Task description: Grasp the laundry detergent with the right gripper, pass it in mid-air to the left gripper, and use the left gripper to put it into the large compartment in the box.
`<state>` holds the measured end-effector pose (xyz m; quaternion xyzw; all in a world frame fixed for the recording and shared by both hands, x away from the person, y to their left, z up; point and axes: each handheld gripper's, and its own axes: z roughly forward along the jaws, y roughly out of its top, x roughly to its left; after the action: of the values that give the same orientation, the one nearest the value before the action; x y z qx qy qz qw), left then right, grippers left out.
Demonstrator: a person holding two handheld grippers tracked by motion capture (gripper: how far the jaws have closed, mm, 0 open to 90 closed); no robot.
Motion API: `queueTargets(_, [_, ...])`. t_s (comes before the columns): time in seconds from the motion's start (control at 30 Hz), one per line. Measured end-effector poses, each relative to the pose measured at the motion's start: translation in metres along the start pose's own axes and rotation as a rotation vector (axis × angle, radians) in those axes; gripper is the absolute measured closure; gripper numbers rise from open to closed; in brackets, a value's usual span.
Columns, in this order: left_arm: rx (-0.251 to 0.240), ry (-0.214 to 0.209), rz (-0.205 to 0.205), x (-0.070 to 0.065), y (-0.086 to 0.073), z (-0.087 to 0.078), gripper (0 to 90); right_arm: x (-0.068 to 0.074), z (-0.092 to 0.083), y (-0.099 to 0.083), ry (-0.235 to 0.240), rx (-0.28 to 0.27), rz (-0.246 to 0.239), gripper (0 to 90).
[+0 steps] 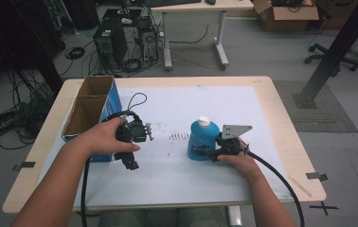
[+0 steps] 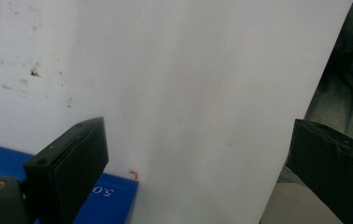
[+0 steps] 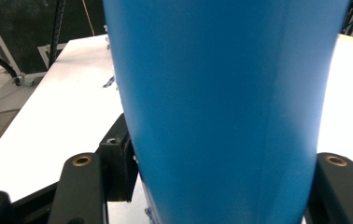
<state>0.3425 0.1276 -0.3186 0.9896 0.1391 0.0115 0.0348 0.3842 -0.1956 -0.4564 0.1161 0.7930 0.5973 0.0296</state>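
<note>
Cluttered floor space with computer towers, coiled cables and a second desk is seen behind a wooden table (image 1: 288, 142) covered by a white sheet (image 1: 177, 165). At the table's left edge an open cardboard box (image 1: 88, 111) with blue sides is stood, its two compartments seemingly empty. Right of centre on the sheet a blue bottle (image 1: 200, 140) with a white cap (image 1: 203, 121) is stood upright. The right gripper (image 1: 213, 153) is brought in level from the bottle's right side, and in the right gripper view its jaws are seen pressed against both flanks of the blue body, so the bottle is judged to be grasped low down. The left gripper (image 1: 130, 163) is held apart just beside the box, jaws spread wide with nothing between them. As far as can be judged, the grasp is done; the bottle is not yet lifted from the sheet, and any carrying, perhaps toward the box, is left to do.
</note>
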Motion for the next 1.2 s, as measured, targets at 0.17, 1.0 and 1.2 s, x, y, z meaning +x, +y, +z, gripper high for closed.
queueTargets(0.17, [-0.001, 0.002, -0.004, 0.000, -0.001, -0.002, 5.5, -0.002, -0.001, 0.000, 0.001, -0.011, 0.017, 40.6])
queueTargets(1.0, [-0.047, -0.039, 0.024, -0.005, 0.006, -0.047, 5.7, 0.013, -0.034, 0.074, 0.068, 0.017, -0.119, 41.4])
queueTargets(1.2, [-0.051, -0.039, 0.048, -0.009, 0.014, -0.059, 5.5, 0.020, -0.029, 0.080, 0.106, 0.031, -0.134, 41.4])
